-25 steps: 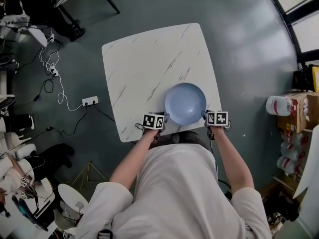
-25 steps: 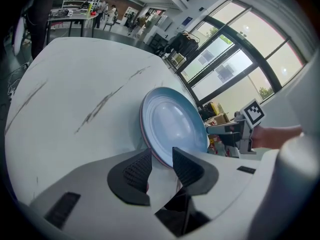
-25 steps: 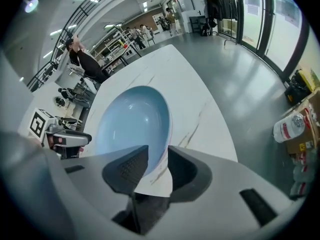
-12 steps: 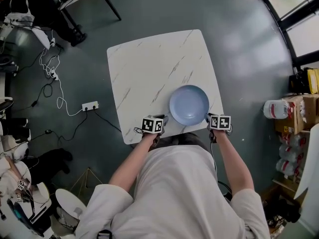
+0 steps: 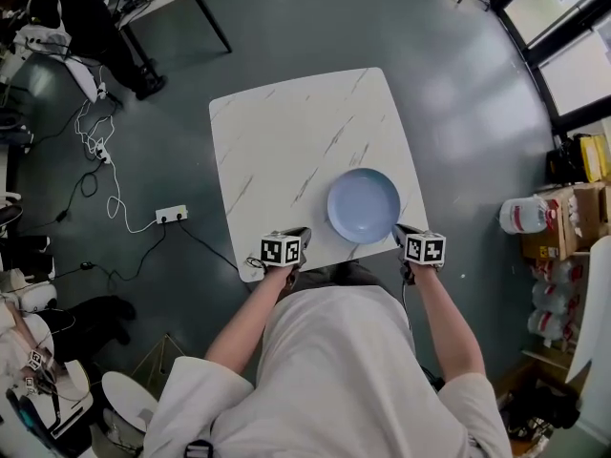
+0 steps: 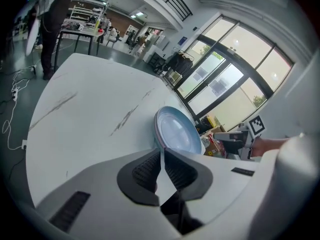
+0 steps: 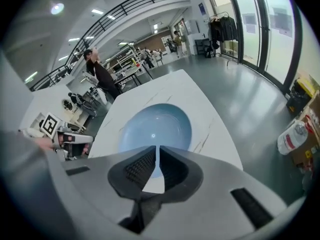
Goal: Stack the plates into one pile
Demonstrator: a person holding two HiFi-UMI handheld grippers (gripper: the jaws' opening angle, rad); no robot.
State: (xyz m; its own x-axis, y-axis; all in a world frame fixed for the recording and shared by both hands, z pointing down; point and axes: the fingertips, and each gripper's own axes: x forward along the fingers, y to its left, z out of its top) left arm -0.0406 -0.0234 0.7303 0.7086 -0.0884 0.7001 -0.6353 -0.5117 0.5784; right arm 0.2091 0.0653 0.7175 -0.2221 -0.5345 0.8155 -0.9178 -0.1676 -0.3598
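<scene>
Closing empty, downturned, left gripper (image 5: 304, 232), right gripper (image 5: 398, 229)

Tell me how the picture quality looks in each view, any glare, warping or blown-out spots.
Head view: evenly lit and sharp, though the wide lens bows the table edges, and pale glare lies on the floor. Left gripper view: heavy fisheye, dark corners, windows washed out. Right gripper view: same fisheye curve, one small bright glint on the blue plate.
</scene>
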